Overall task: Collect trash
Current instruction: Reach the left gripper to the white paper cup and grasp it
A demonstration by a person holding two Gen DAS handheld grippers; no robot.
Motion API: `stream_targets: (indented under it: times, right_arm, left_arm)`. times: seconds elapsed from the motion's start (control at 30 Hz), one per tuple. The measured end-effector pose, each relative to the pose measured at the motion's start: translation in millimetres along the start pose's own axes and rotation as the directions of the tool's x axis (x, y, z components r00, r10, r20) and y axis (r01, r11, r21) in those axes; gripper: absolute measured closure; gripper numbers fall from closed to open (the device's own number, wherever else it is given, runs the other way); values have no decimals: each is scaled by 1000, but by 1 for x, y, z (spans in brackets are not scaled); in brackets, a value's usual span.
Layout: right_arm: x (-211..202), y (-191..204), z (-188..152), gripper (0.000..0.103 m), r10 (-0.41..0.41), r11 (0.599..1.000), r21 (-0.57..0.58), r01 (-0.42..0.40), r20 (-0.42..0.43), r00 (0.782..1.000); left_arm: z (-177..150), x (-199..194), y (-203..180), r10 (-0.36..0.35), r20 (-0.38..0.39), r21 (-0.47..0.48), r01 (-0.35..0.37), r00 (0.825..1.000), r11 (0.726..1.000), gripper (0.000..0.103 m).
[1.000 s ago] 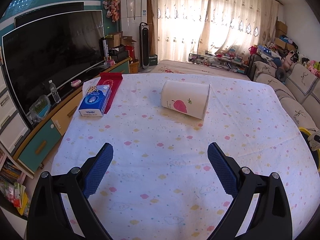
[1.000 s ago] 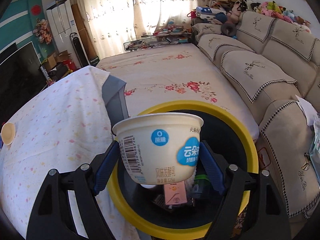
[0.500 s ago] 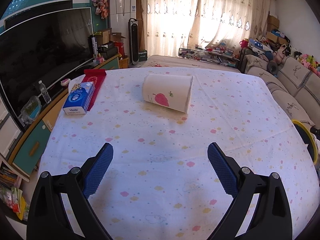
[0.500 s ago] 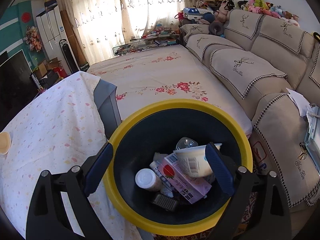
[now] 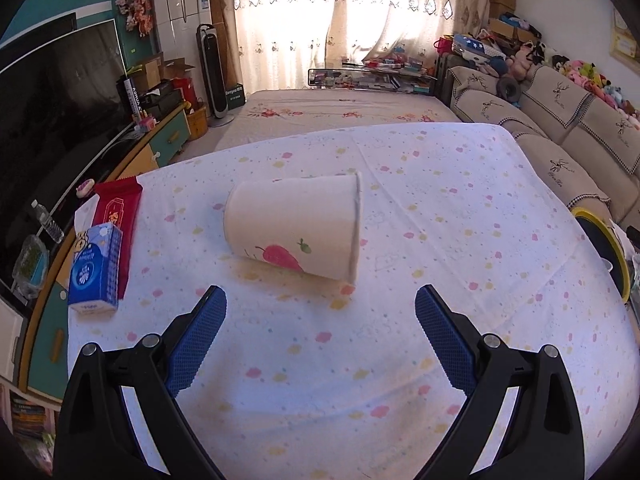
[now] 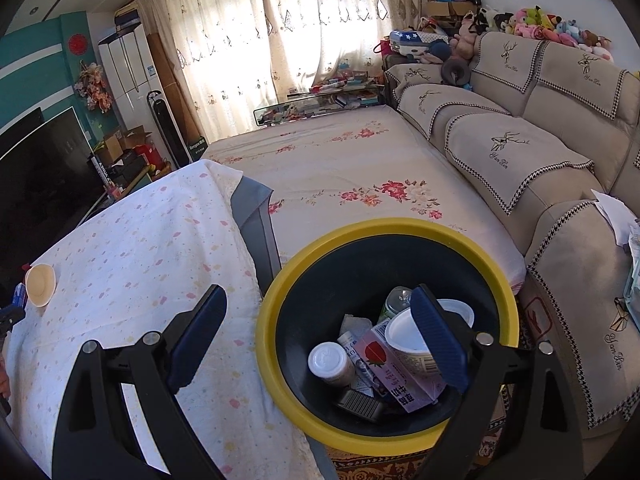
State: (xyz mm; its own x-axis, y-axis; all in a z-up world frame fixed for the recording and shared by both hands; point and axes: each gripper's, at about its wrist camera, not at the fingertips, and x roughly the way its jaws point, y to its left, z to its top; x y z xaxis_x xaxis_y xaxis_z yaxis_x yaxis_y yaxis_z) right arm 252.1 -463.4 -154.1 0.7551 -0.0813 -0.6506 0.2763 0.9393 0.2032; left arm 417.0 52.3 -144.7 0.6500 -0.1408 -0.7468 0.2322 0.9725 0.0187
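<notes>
Left claw (image 5: 320, 312) (spread wide) faces toppled paper cup (image 5: 294, 228).

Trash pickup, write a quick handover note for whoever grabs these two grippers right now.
Left gripper: open, empty, aimed at the paper cup lying on its side on the table, not touching it.
Right gripper: open, empty, above the yellow-rimmed bin beside the table.
Done: yogurt tub, carton and small bottle are in the bin.
Left: grab the cup and bin it. The tissue pack and red packet at the table edge may not be trash; check.
</notes>
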Motion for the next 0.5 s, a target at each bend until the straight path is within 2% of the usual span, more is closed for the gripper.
stream_targets:
  times: [0.3, 0.5]
  right_arm:
    - [6, 2, -1, 15, 8, 1000, 19, -7, -15, 1000]
    - [9, 5, -3, 15, 10, 1000, 19, -10, -25, 1000]
  left_arm:
    - [20, 25, 19, -25, 8, 28, 25, 1000, 999, 9]
    - [30, 38, 25, -72, -6, 19, 72, 997, 997, 9]
